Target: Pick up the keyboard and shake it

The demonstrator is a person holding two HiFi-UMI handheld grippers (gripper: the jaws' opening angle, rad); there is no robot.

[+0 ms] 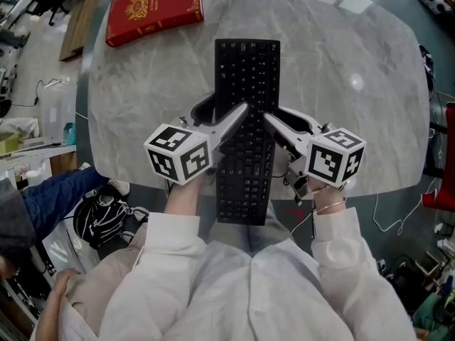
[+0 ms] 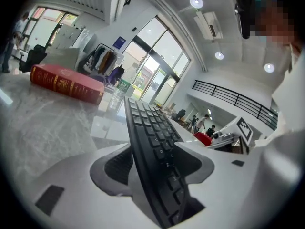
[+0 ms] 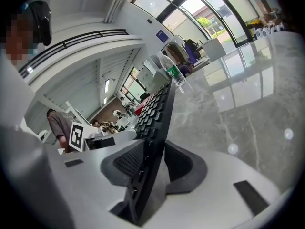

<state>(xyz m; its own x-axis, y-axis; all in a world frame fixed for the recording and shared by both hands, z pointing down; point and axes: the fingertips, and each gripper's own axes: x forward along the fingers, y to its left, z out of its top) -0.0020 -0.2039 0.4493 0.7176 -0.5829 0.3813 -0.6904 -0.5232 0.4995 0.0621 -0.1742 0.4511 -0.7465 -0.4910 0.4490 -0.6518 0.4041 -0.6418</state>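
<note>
Done so far: the keyboard [image 1: 245, 84] is taken by both long edges; it is judged to be lifted off the marble table [image 1: 142, 84], since its near end hangs past the table edge over the person's lap.
Left gripper [image 1: 238, 116]: clamped on the keyboard's left edge at about mid-length; in the left gripper view the board stands edge-on between the two pads and fills the gap.
Right gripper [image 1: 271, 123]: clamped on the opposite edge, straight across from the left gripper; in the right gripper view both pads are seen pressed against the board.
Keyboard's place: between the two grippers, keys upward; it runs ahead of the jaws over the table and back behind them toward the person.
Left to do: the shake itself; no motion blur is seen on the board, so whether shaking is under way cannot be told.
Beyond the grippers: a red book [image 1: 153, 9] lies ahead and to the left of the left gripper, well apart from the keyboard; a clear bottle [image 3: 174, 75] stands ahead of the right gripper, past the board's far end.
Hidden: the lower jaws are covered by the keyboard in the head view; the gap between board and tabletop is shown directly in no view.
Cut off: in the head view only a sliver of a clear vessel is seen at the top edge; it is likely the bottle, though this is not certain.
</note>
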